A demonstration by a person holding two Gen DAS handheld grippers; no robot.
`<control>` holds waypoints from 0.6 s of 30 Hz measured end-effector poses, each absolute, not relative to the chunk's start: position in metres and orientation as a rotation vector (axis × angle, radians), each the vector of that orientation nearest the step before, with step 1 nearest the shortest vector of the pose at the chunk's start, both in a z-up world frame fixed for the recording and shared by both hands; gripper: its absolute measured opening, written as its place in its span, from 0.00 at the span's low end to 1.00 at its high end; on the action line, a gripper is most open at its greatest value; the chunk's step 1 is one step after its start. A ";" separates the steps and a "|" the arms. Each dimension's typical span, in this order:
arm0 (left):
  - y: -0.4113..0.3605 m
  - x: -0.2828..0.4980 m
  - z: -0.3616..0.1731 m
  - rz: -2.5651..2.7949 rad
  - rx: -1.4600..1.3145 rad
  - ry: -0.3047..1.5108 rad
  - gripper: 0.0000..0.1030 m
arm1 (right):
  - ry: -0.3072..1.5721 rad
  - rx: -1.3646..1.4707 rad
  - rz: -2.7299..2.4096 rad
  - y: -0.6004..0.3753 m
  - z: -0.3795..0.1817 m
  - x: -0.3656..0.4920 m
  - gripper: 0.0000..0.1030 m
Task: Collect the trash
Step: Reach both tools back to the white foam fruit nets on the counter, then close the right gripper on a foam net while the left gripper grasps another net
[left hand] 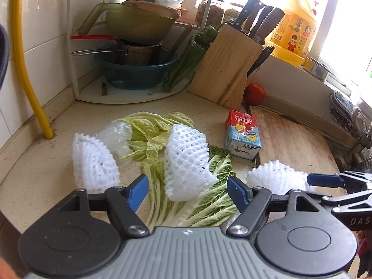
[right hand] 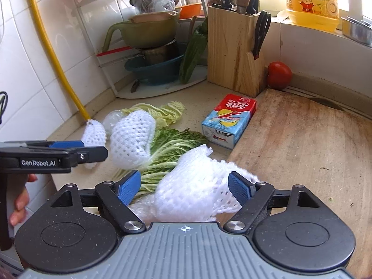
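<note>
You're at a speckled beige counter [left hand: 41, 176] in a kitchen corner, white tile on the wall and a bright window behind. A yellow hose [left hand: 25, 69] runs down the tile to the counter. At the back a white rack [left hand: 130, 96] holds stacked bowls and pots, with green peppers [left hand: 188, 53] leaning beside a knife block [left hand: 229, 67]. A tomato [left hand: 255, 93] sits just right of the block, and a yellow jug [left hand: 294, 28] stands on the sill. A cutting board [right hand: 309, 144] fills the right side.

The trash lies mid-counter: cabbage leaves [left hand: 209, 200] spread flat, a drink carton [left hand: 243, 134] against the board's left edge, and three white foam nets. One net [left hand: 95, 162] lies to the left, beside a crumpled clear wrapper [left hand: 115, 137]. The middle net [left hand: 186, 162] rests on the leaves.

Your left gripper [left hand: 187, 190] is spread wide, holding nothing, its blue pads either side of the middle net's near end, above the leaves.

Your right gripper [right hand: 184, 188] is also spread, with the third net [right hand: 197, 190] bulging between its pads; the net touches the right pad [right hand: 240, 188] and stands clear of the left pad. That net lies at the board's near left corner, over the leaves and a bit of clear film [right hand: 141, 211].
</note>
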State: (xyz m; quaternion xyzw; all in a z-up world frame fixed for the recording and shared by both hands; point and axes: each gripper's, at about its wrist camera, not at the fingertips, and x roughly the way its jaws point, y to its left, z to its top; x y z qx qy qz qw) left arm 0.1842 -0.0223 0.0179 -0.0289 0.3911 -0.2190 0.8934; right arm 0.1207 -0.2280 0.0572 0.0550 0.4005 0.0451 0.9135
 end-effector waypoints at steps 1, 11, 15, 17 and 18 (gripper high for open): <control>-0.024 0.186 0.018 -0.456 -0.059 0.812 0.69 | 0.830 0.108 0.089 -0.229 0.056 0.122 0.84; -0.045 0.209 0.003 -0.467 -0.020 0.814 0.70 | 0.880 0.085 0.076 -0.237 0.037 0.130 0.86; -0.056 0.222 -0.005 -0.444 0.008 0.798 0.70 | 0.900 0.077 0.064 -0.239 0.029 0.134 0.86; -0.058 0.228 -0.010 -0.424 0.008 0.792 0.60 | 0.902 0.089 0.065 -0.243 0.028 0.136 0.85; -0.059 0.231 -0.012 -0.412 0.012 0.806 0.42 | 0.900 0.085 0.065 -0.244 0.027 0.137 0.82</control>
